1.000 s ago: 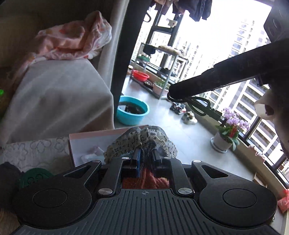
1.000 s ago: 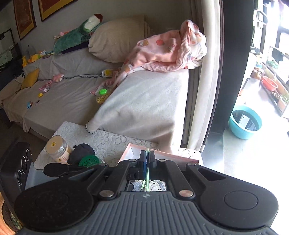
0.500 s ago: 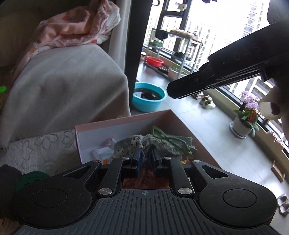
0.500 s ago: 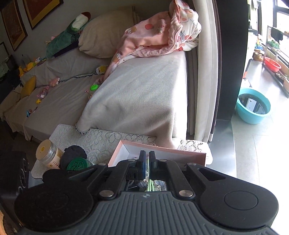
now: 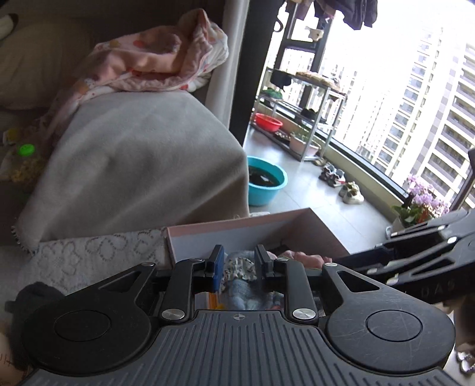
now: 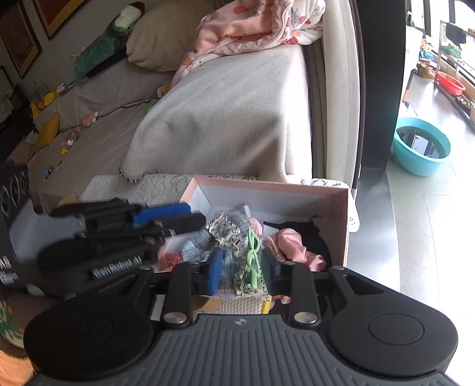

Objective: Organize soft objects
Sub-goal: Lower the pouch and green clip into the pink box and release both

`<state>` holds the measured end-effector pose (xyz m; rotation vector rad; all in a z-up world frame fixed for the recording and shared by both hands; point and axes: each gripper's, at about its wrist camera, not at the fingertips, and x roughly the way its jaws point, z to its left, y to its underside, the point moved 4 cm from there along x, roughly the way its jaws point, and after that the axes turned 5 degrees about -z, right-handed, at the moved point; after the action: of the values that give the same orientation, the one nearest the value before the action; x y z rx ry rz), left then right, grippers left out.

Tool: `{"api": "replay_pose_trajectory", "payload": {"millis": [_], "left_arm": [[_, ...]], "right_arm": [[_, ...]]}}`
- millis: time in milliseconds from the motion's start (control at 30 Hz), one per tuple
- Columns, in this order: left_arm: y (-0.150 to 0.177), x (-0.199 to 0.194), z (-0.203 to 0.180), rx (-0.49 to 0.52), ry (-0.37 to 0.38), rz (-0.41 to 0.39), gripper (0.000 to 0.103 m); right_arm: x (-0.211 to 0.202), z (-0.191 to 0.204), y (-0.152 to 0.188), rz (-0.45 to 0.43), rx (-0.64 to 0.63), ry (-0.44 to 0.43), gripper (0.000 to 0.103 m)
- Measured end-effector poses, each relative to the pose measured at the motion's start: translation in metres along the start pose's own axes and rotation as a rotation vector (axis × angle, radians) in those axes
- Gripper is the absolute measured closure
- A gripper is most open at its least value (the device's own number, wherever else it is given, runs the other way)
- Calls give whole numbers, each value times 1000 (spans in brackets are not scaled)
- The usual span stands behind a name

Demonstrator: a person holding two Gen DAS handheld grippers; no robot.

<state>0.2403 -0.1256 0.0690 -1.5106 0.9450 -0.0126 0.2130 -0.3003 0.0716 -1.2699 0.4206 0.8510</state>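
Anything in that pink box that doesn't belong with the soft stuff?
Yes: green plastic glasses lie on the patterned cloth in the pink box, a hard item among fabrics. The right gripper is open around them.

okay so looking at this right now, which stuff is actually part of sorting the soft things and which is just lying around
Part of the job:
pink box
patterned cloth
pink cloth
green strap
left gripper
right gripper

Lying about:
teal basin
pink blanket
beige pillow

One pink box (image 6: pixel 346 225), one teal basin (image 6: pixel 421 145), one red basin (image 6: pixel 449 83), two grippers, one pillow (image 6: pixel 160 41).
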Motion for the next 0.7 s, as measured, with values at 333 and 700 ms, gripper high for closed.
{"api": "replay_pose_trajectory", "payload": {"millis": [333, 700], "left_arm": [[27, -12, -14, -13, 32, 82, 86], [40, 12, -26, 65, 33, 117, 84]], "right_arm": [[39, 14, 29, 7, -9, -9, 65], [7, 2, 33, -54, -36, 84, 63]]}}
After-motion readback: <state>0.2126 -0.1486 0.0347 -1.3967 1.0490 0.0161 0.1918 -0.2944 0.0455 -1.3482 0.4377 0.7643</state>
